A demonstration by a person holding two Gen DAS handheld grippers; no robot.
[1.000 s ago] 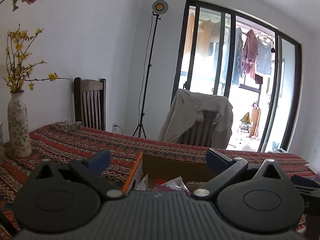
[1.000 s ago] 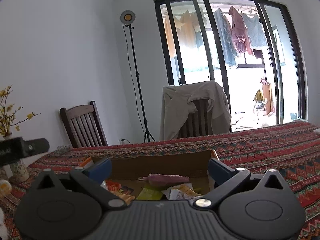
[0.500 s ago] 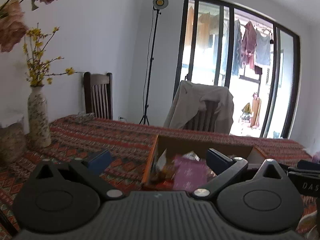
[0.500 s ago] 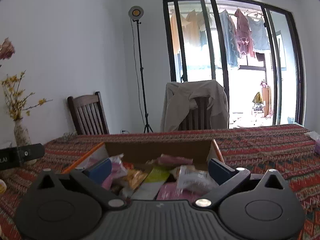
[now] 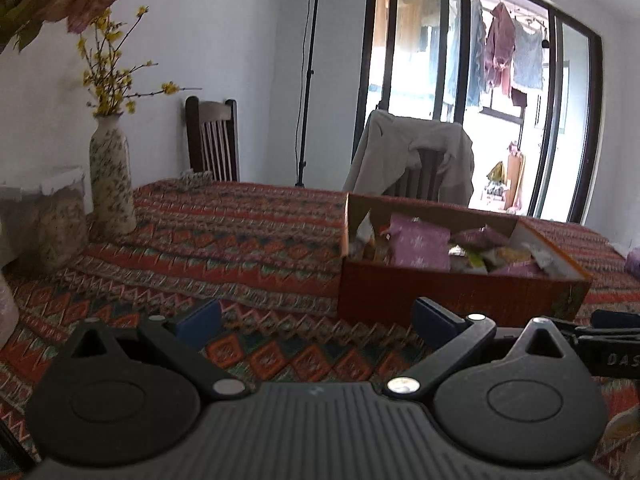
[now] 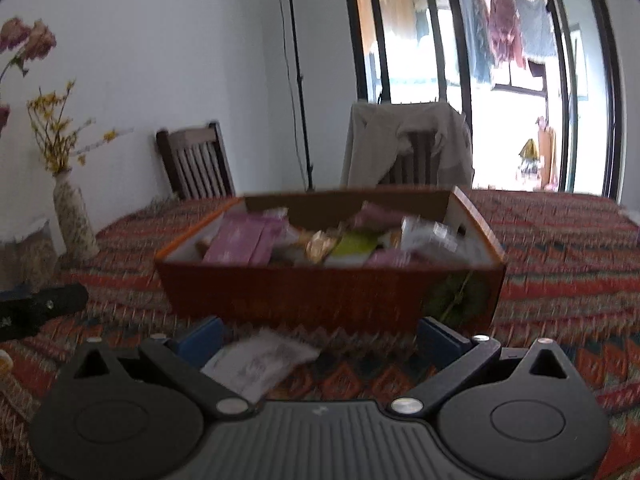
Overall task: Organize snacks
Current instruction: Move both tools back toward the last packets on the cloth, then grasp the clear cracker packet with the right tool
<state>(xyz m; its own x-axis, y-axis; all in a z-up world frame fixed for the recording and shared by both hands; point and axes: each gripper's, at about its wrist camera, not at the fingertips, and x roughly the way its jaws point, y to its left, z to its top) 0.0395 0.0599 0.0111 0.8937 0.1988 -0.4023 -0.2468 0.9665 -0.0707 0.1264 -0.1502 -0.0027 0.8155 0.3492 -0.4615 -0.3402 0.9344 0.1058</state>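
Observation:
An orange cardboard box [image 5: 456, 296] full of mixed snack packets, several of them pink [image 5: 420, 242], stands on the patterned tablecloth; it also shows in the right wrist view [image 6: 328, 296]. My left gripper [image 5: 316, 320] is open and empty, a little before the box's left front corner. My right gripper [image 6: 320, 334] is open and empty, just before the box's front wall. A pale snack packet [image 6: 260, 360] lies flat on the cloth between the right gripper's fingers and the box. The right gripper's body shows at the right edge of the left wrist view [image 5: 612, 344].
A flowered vase [image 5: 110, 176] with yellow sprigs stands at the table's left, beside a clear jar [image 5: 44, 220]. Two chairs [image 5: 212, 140] stand behind the table, one draped with a beige jacket [image 5: 412, 156]. A lamp stand [image 5: 308, 72] and a glass door lie beyond.
Both grippers have pulled back and risen from over the box toward the table's near side. The box's front wall and the pale packet have come into view.

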